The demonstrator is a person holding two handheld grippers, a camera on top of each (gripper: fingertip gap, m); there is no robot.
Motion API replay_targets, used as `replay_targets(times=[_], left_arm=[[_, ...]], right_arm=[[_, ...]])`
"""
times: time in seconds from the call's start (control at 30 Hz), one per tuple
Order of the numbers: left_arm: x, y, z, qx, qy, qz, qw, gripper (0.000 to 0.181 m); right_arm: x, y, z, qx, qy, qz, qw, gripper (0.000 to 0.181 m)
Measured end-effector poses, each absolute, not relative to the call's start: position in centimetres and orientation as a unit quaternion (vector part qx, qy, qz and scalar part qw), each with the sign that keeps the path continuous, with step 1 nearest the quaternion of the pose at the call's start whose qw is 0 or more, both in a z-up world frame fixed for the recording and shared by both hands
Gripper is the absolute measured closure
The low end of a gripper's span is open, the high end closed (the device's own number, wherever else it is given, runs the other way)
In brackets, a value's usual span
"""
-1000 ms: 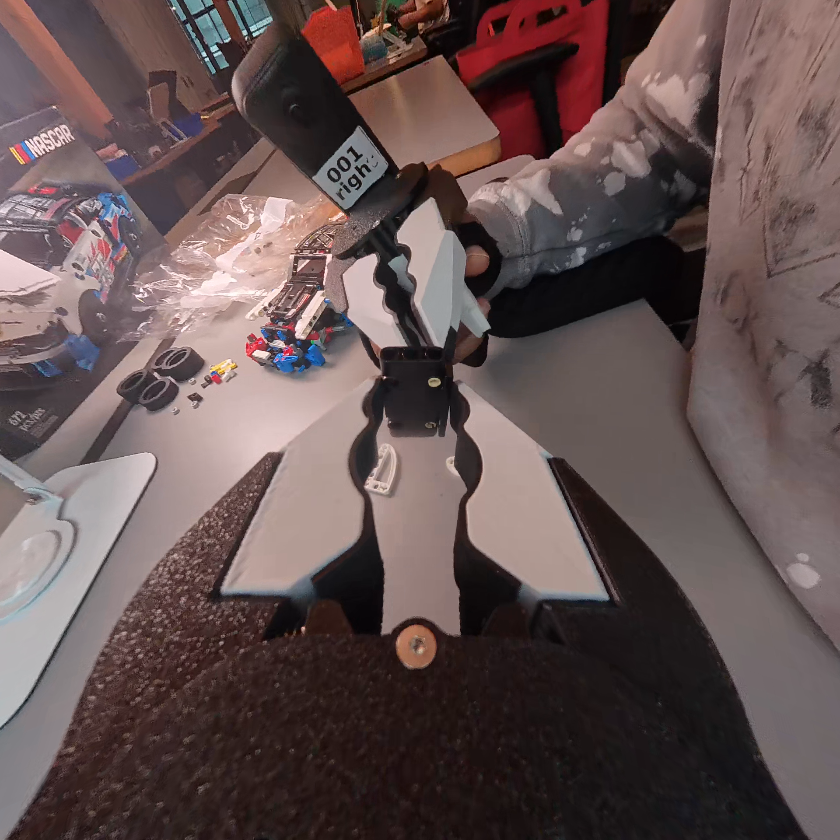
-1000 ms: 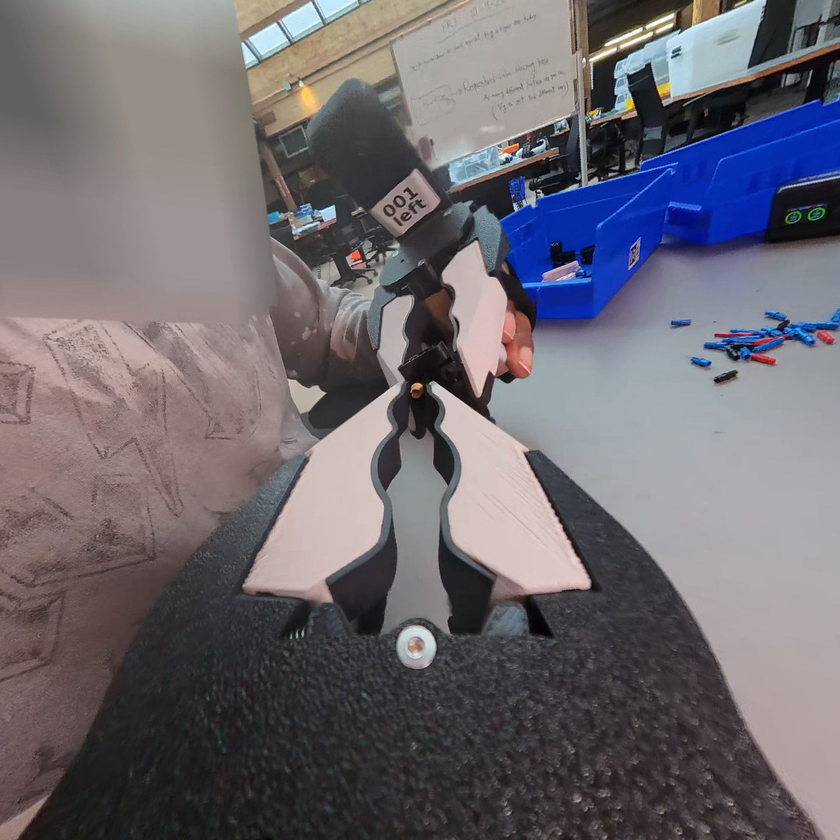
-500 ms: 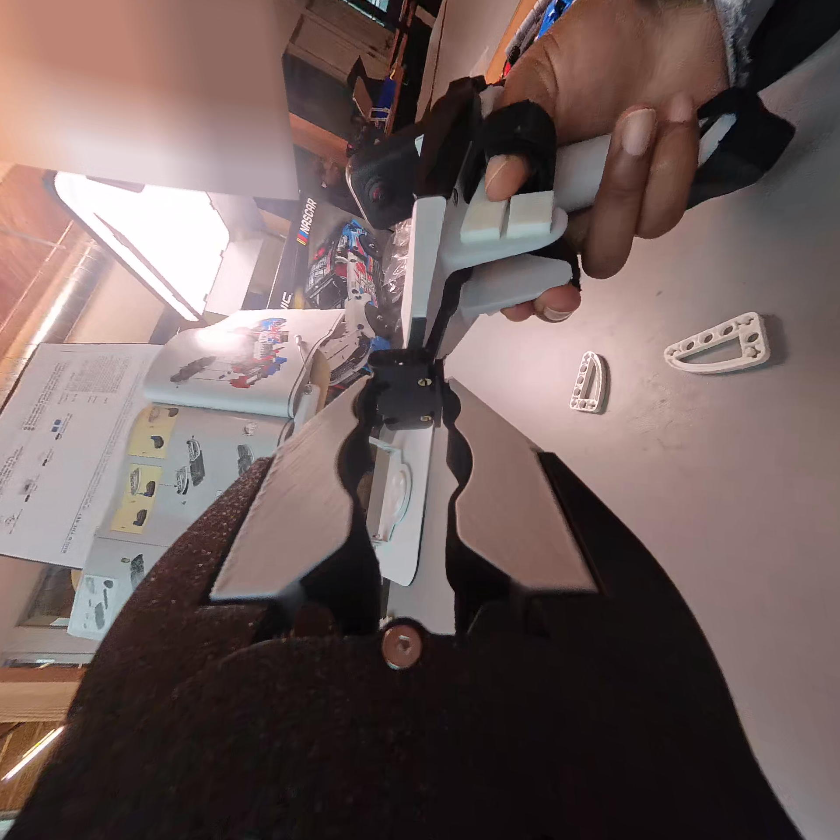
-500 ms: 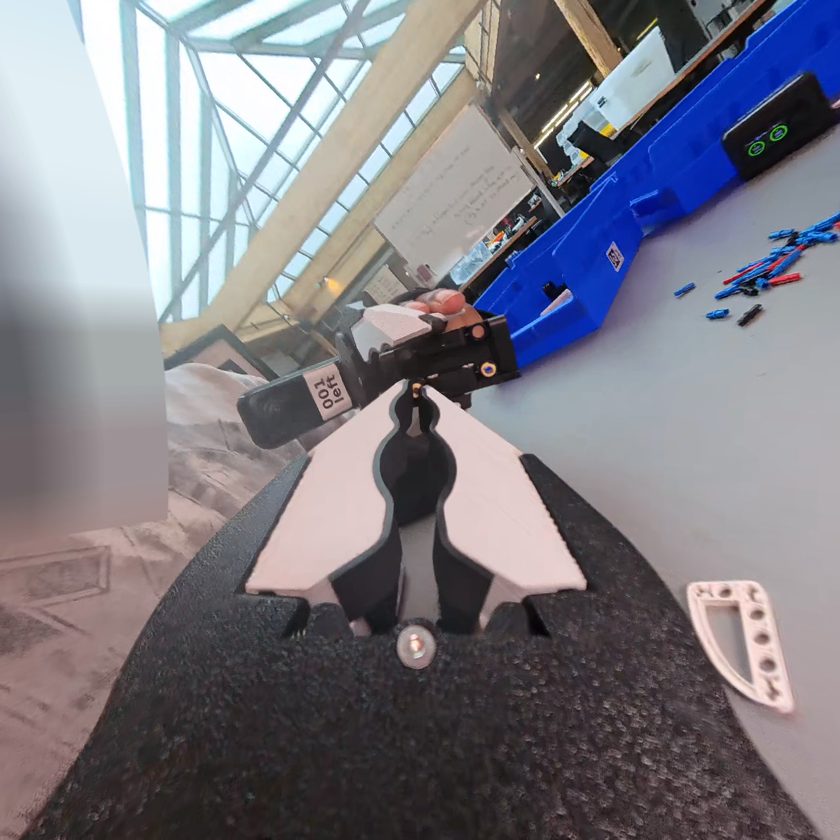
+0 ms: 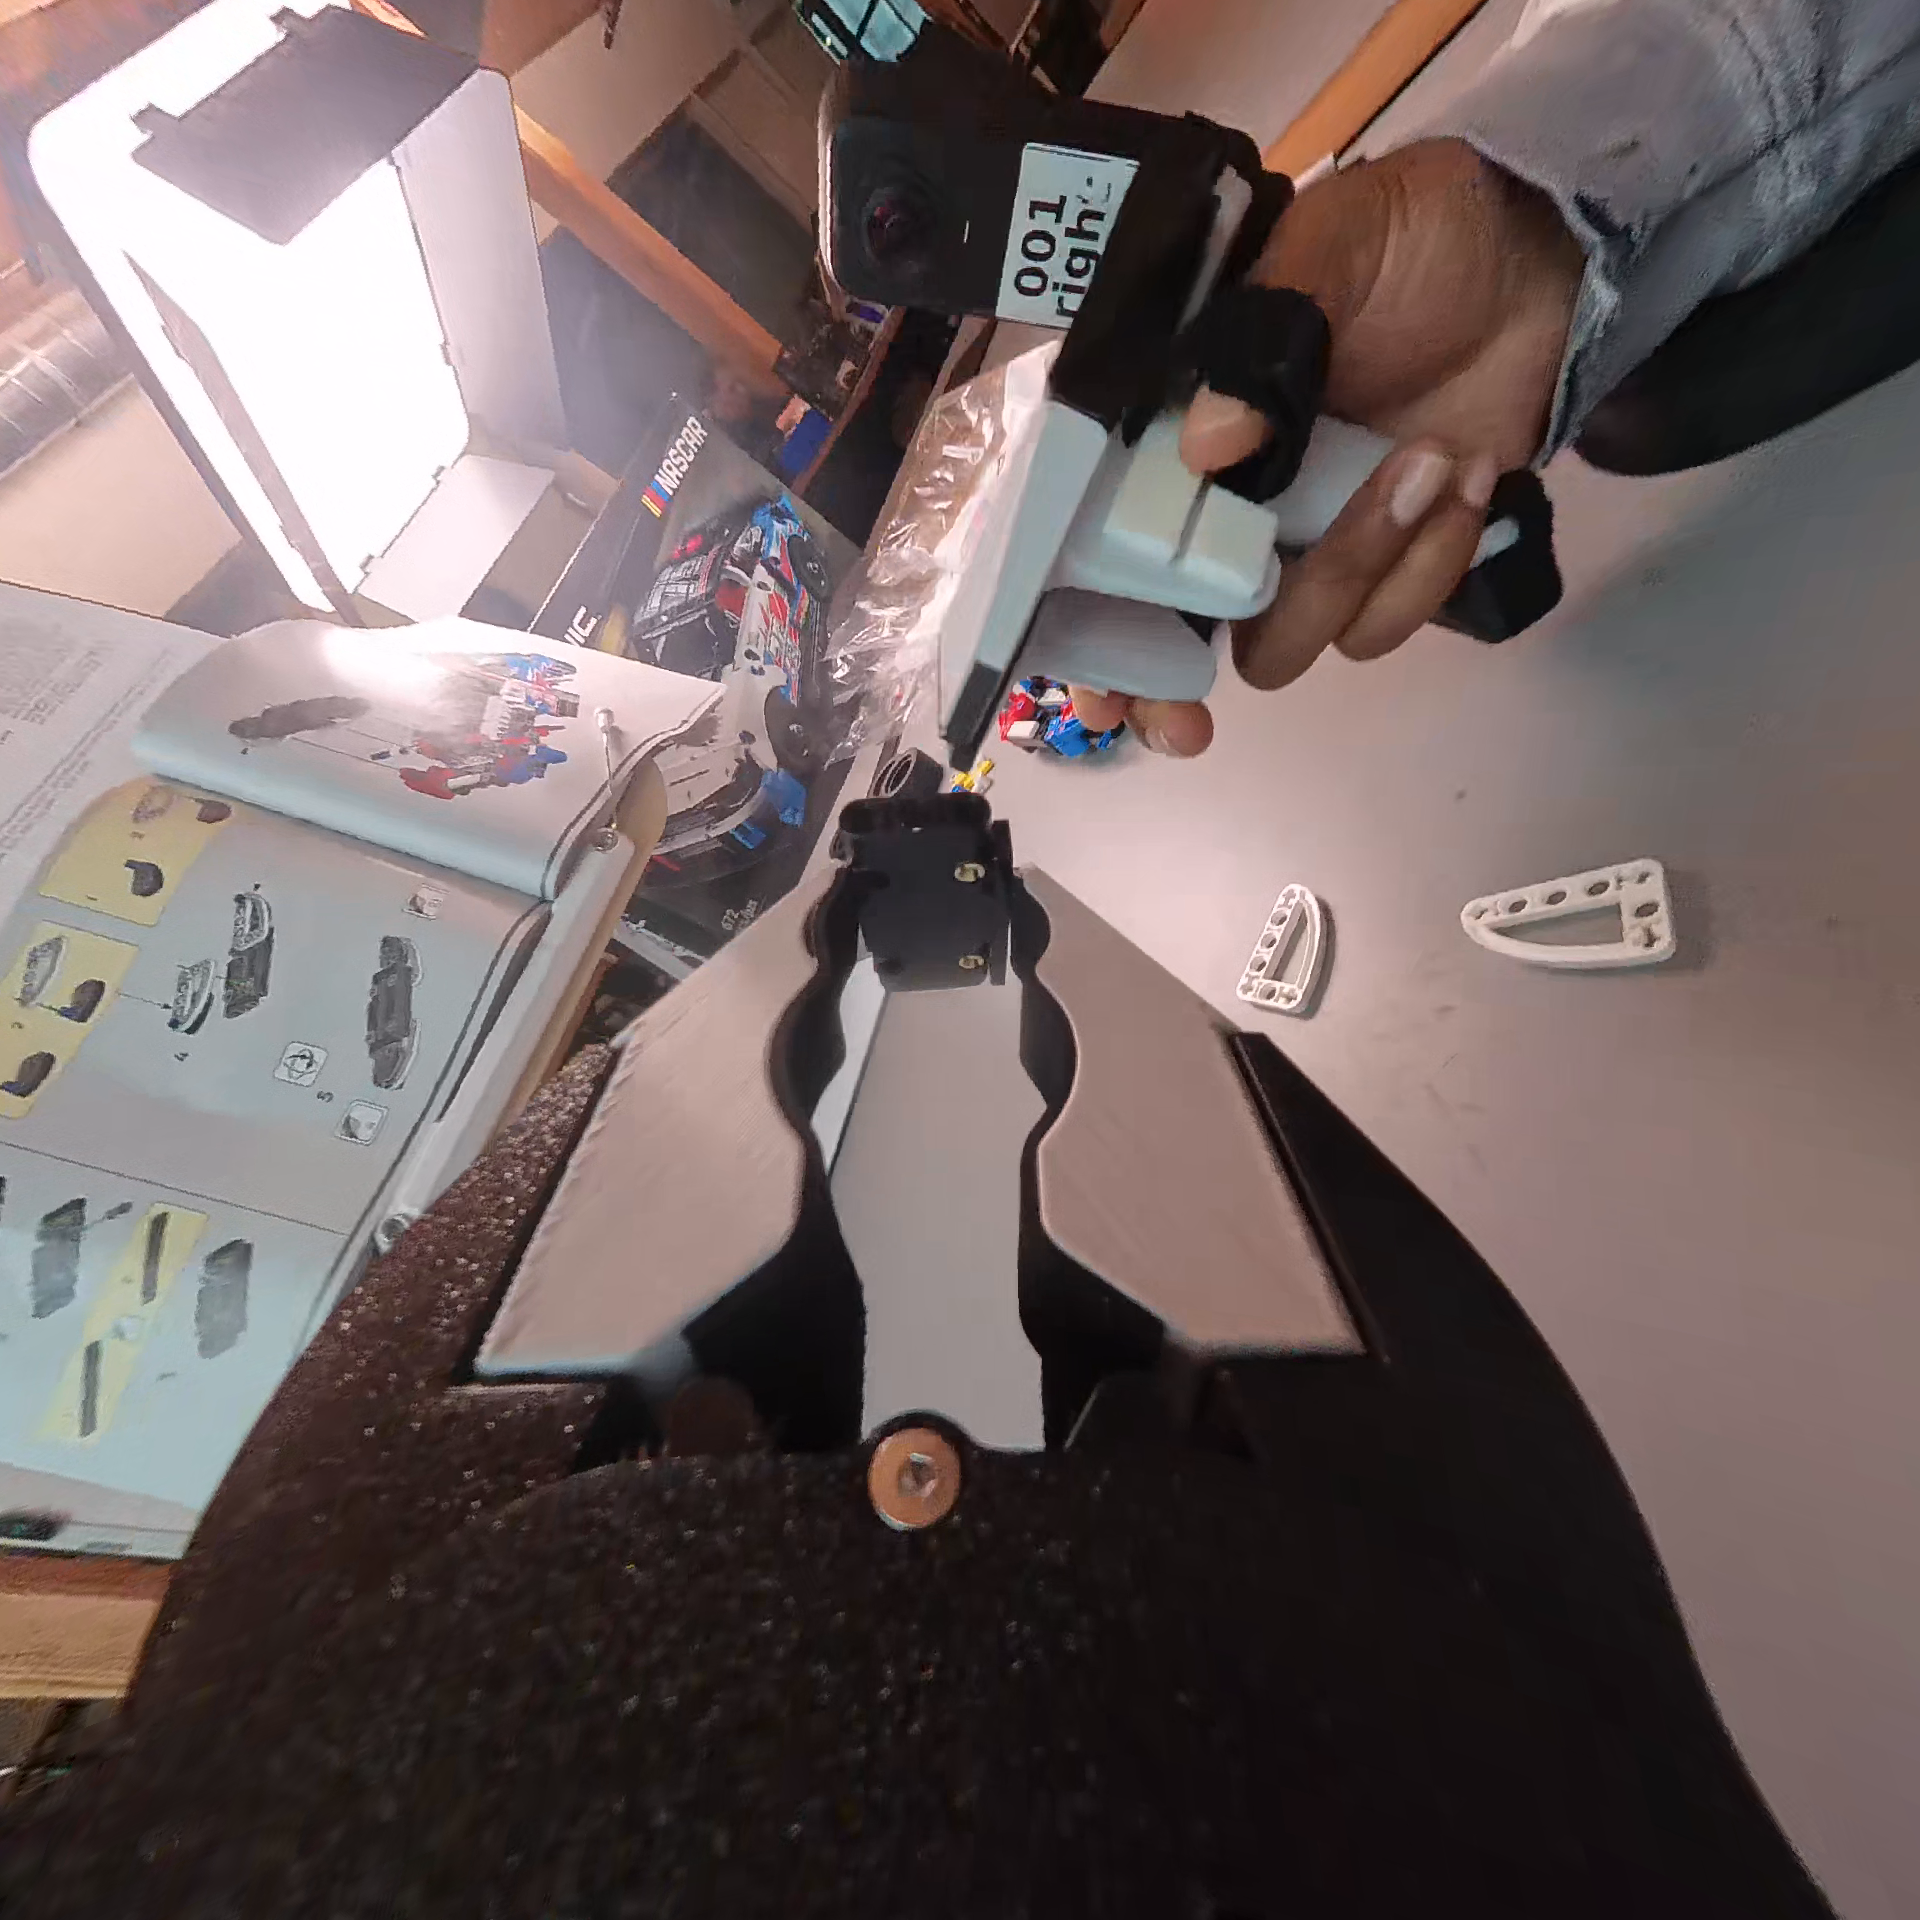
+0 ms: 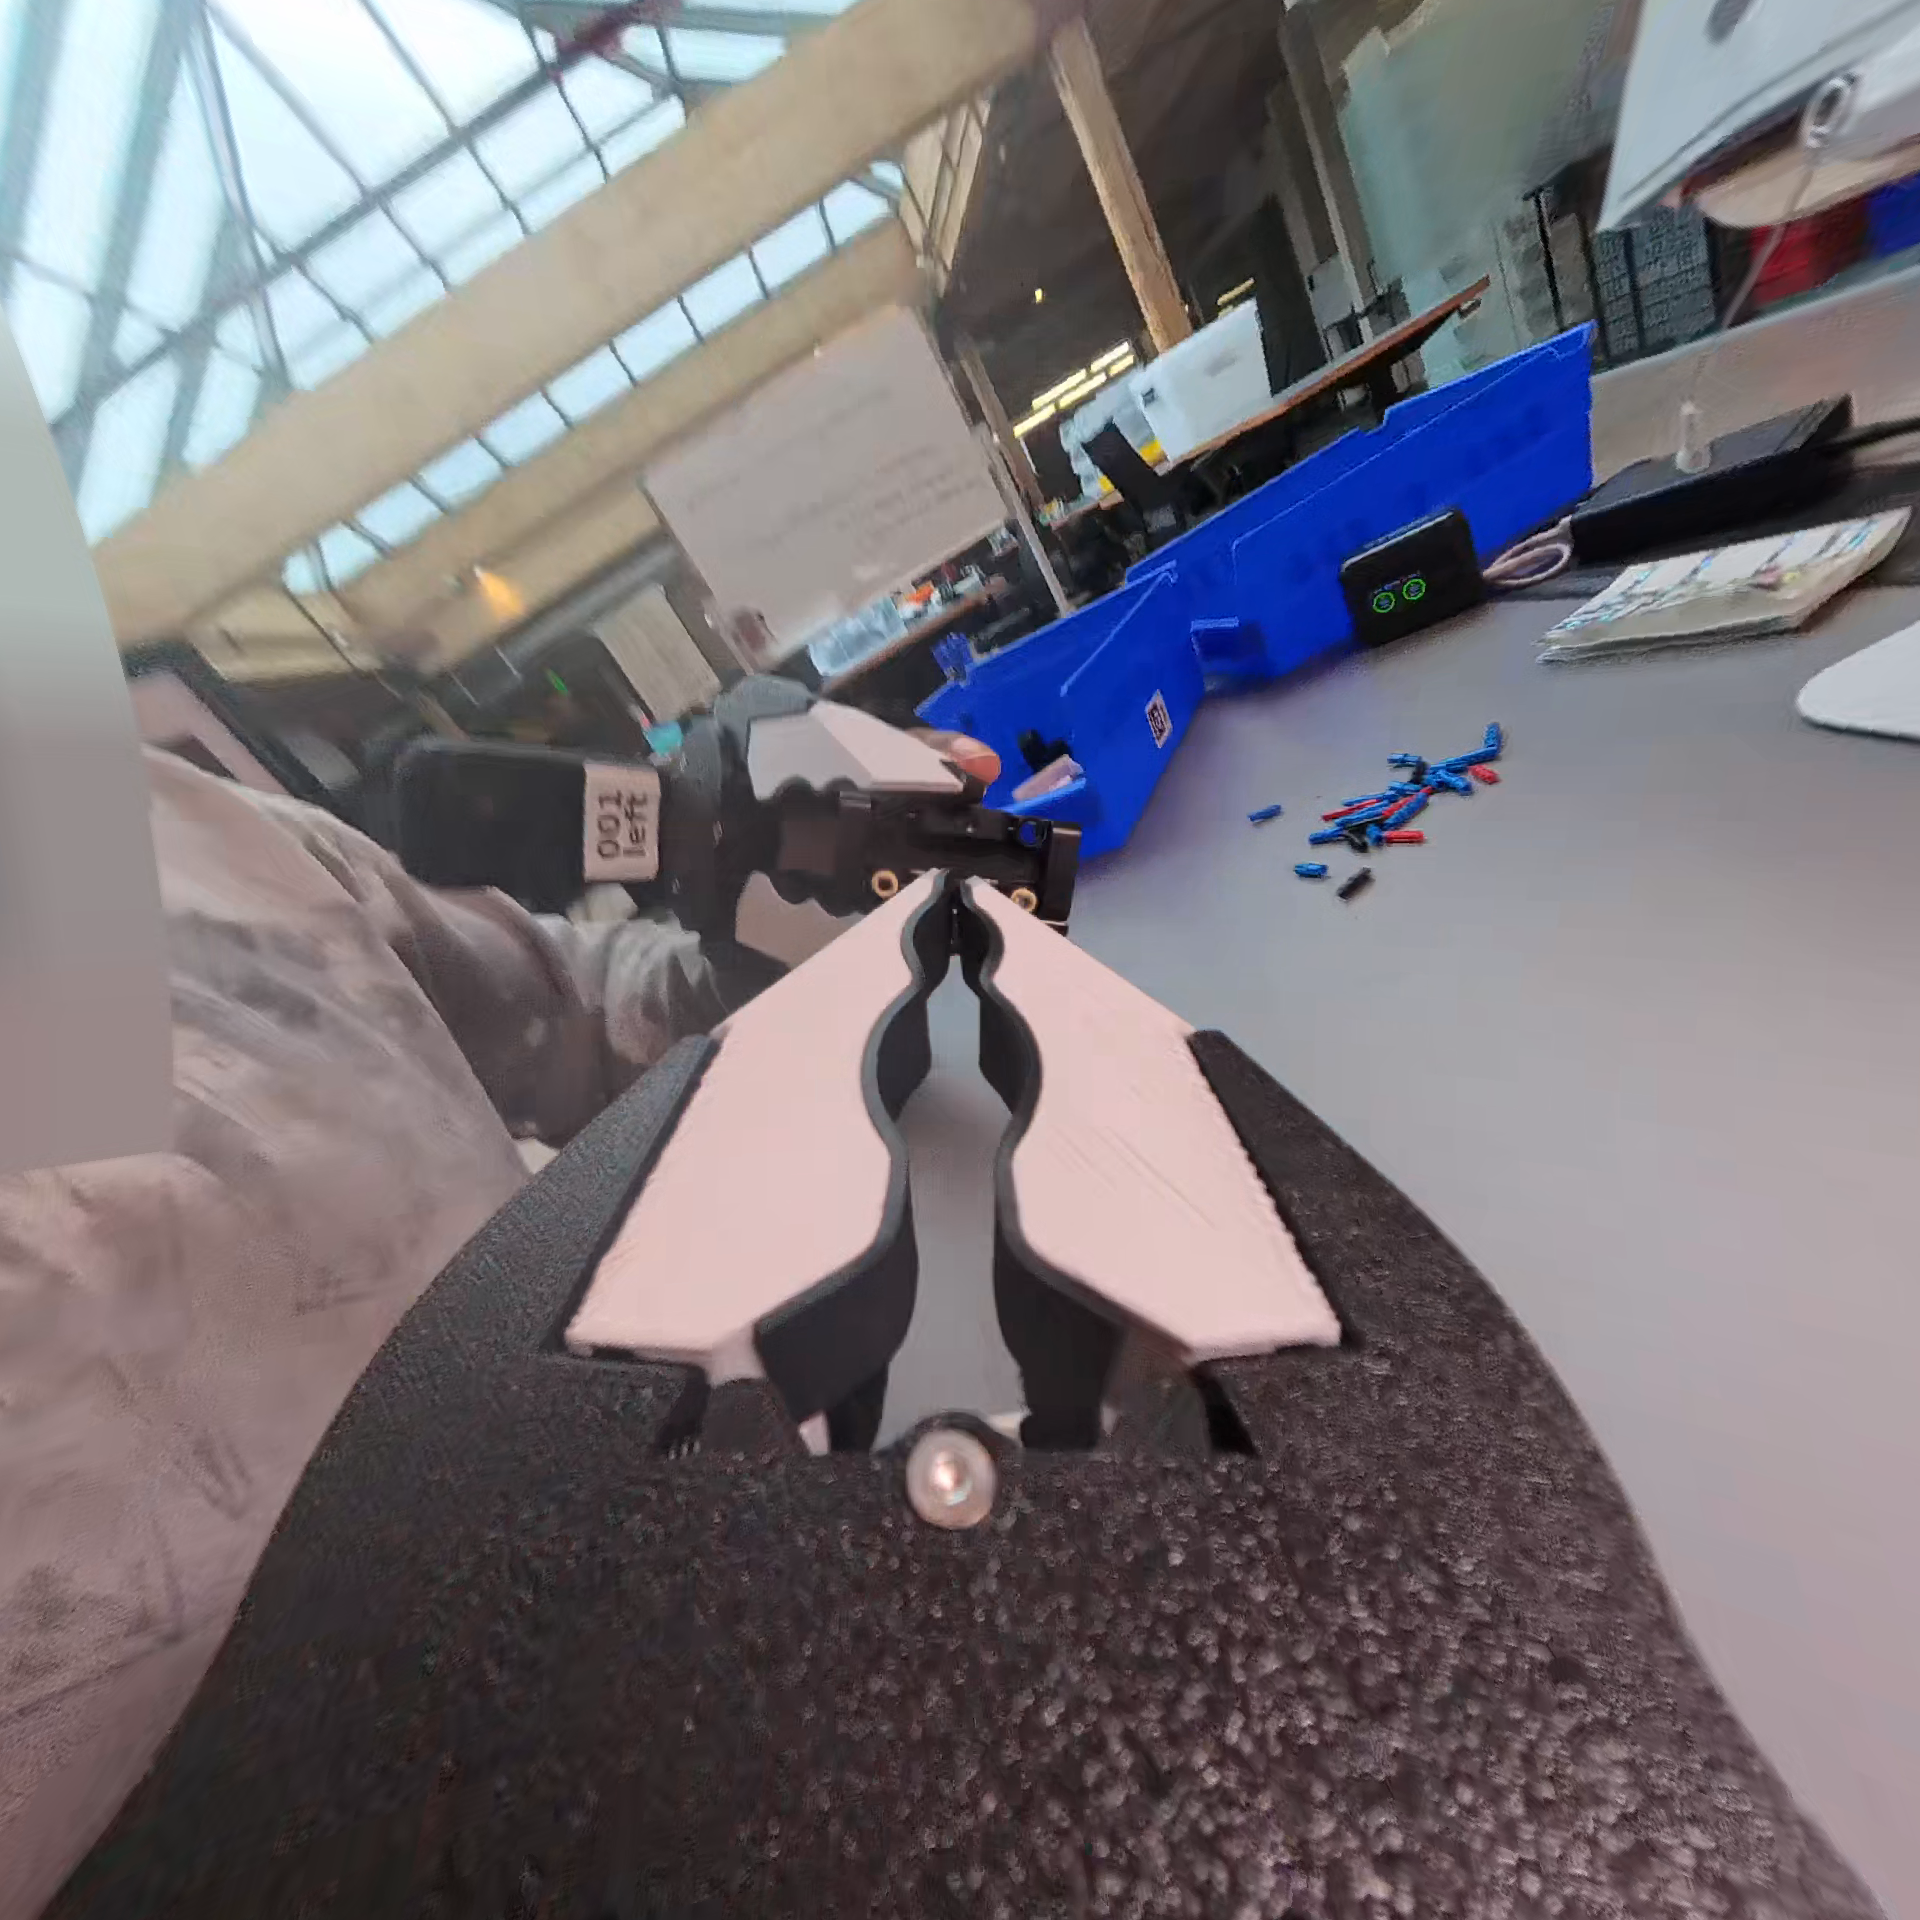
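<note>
Now | left gripper (image 5: 925, 904) clamps black block (image 5: 930, 899) | right gripper (image 6: 958, 896) pinched closed, tips touching block | table (image 5: 1558, 1195)

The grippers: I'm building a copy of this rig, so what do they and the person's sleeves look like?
Each gripper, left and right, has two pale wedge-shaped fingers with wavy black inner edges on a grainy black body. A black camera with a white sticker sits on top, above a white handle with black straps. The sleeve is mottled light grey.
</note>
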State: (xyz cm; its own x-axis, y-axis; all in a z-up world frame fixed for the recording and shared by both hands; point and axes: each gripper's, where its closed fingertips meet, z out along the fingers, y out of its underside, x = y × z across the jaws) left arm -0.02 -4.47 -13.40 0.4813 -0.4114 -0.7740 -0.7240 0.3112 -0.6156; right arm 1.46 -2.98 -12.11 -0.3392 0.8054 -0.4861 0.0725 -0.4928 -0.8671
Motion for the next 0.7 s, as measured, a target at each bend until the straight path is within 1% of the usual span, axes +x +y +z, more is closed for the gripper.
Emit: replay_targets(times=[0.03, 0.1, 0.17, 0.27, 0.37, 0.53, 0.7], left_arm=[[0.0, -4.6, -13.3, -0.577, 0.487, 0.107, 0.647, 0.153], [0.2, -4.9, -13.3, -0.579, 0.48, 0.088, 0.653, 0.153], [0.5, -5.0, -13.4, -0.576, 0.485, 0.086, 0.652, 0.153], [1.2, -5.2, -13.6, -0.569, 0.496, 0.084, 0.65, 0.153], [1.8, -5.5, -13.8, -0.565, 0.506, 0.077, 0.647, 0.153], [2.2, -5.8, -14.2, -0.561, 0.518, 0.075, 0.642, 0.153], [2.5, -5.9, -14.4, -0.558, 0.527, 0.08, 0.635, 0.153]], right_arm=[[1.3, -3.6, -12.4, -0.501, -0.465, 0.673, 0.282, 0.176], [1.3, -5.1, -12.5, -0.479, -0.505, 0.656, 0.292, 0.165], [1.2, -6.0, -12.4, -0.473, -0.511, 0.654, 0.296, 0.164], [1.2, -6.6, -12.3, -0.465, -0.521, 0.649, 0.301, 0.167], [1.3, -6.8, -12.4, -0.458, -0.534, 0.642, 0.305, 0.177], [1.7, -7.2, -12.7, -0.445, -0.558, 0.63, 0.305, 0.177], [1.9, -7.5, -12.9, -0.426, -0.577, 0.615, 0.327, 0.179]])
